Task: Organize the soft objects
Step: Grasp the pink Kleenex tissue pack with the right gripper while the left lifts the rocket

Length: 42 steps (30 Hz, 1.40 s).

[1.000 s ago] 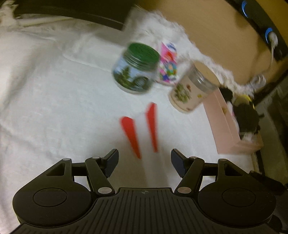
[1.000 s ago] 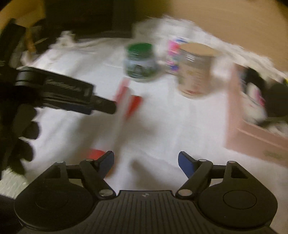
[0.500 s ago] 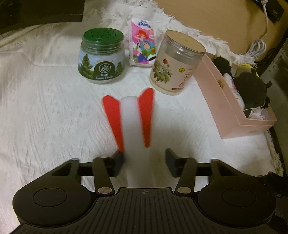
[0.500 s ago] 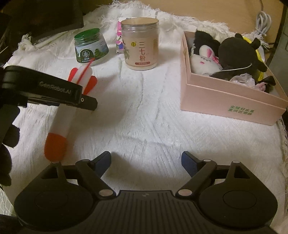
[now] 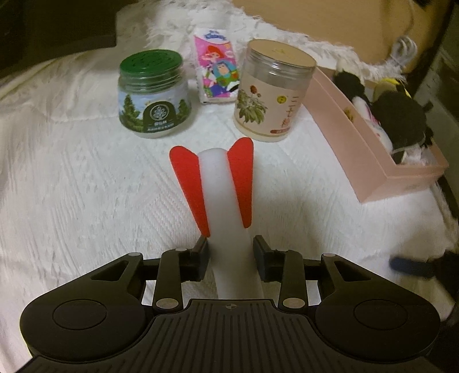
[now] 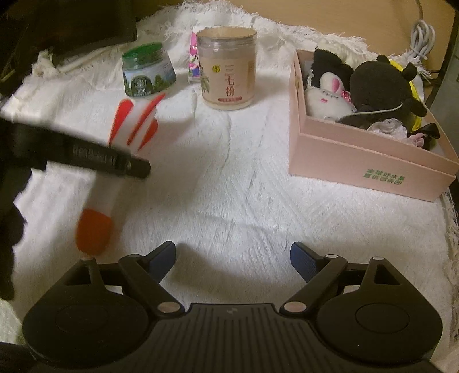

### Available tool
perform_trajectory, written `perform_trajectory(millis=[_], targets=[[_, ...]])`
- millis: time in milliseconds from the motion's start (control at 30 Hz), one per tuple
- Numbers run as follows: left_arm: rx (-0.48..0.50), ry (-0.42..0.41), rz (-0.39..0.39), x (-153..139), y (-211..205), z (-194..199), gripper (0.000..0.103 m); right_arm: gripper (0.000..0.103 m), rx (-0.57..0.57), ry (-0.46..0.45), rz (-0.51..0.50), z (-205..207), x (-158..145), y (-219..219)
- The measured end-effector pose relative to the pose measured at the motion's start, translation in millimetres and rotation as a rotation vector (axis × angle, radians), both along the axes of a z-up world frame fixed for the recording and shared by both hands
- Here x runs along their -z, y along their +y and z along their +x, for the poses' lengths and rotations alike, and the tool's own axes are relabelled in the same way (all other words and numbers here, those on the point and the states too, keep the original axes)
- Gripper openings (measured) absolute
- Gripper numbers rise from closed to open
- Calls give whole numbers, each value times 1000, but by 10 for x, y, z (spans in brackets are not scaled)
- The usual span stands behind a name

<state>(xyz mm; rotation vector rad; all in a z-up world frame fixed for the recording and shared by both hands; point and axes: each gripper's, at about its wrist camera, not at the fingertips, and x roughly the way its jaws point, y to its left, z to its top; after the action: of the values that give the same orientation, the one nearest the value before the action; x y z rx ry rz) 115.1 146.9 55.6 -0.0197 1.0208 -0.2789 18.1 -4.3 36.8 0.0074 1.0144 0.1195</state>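
A soft white foam rocket (image 5: 222,206) with red fins and a red nose lies along my left gripper (image 5: 231,252), whose jaws press on its white body. In the right wrist view the rocket (image 6: 94,226) hangs under the left gripper's finger (image 6: 114,163), above the white cloth. A pink box (image 6: 358,155) at the right holds black and white plush toys (image 6: 375,89); it also shows in the left wrist view (image 5: 373,160). My right gripper (image 6: 232,258) is open and empty over the cloth.
A green-lidded jar (image 5: 155,94), a tissue pack (image 5: 218,71) and a tan-lidded canister (image 5: 272,91) stand at the back of the white cloth (image 6: 243,195). A white cable (image 6: 421,34) lies behind the box. A dark object (image 6: 71,25) sits at the far left.
My left gripper has closed on the rocket's white body and lifted it. The right gripper has steadied, still open, and both views have moved closer to the jars.
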Motion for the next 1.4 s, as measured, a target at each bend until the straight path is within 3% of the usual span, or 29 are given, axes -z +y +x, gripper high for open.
perform_trajectory(millis=[100,233,367,433,567,667,800,933,1033,1100,1233,1400], targets=[[43,-16,21,1,0,-26,35,88,14,-67,43,128,-311,-125],[49,-11,-27,-4,166,-66,35,88,28,-168,29,637,-935,-226],[23,-36,-8,-51,485,-100,34,88,30,-91,105,1460,-1256,-226],[-2,-35,-18,-89,710,-76,34,87,20,-19,140,1918,-1251,-129],[-77,-62,-58,-220,1246,-37,33,75,-4,123,158,2660,-1021,161],[-126,-73,-130,-264,1647,-39,33,76,21,152,107,3058,-861,378],[-171,-63,-158,-196,1958,-13,33,76,63,240,81,3437,-561,610],[-194,-40,-192,-139,2163,32,33,76,69,306,-10,3610,-280,810],[-199,-30,-209,-121,2256,42,33,51,77,361,-40,3610,-182,857],[-208,-26,-216,-117,2311,80,33,49,71,357,-8,3536,-295,829],[-250,-61,-210,-277,2453,224,33,48,23,230,77,3239,-949,711],[-228,-225,-177,-921,2423,492,33,48,-6,-42,110,2666,-2106,386]])
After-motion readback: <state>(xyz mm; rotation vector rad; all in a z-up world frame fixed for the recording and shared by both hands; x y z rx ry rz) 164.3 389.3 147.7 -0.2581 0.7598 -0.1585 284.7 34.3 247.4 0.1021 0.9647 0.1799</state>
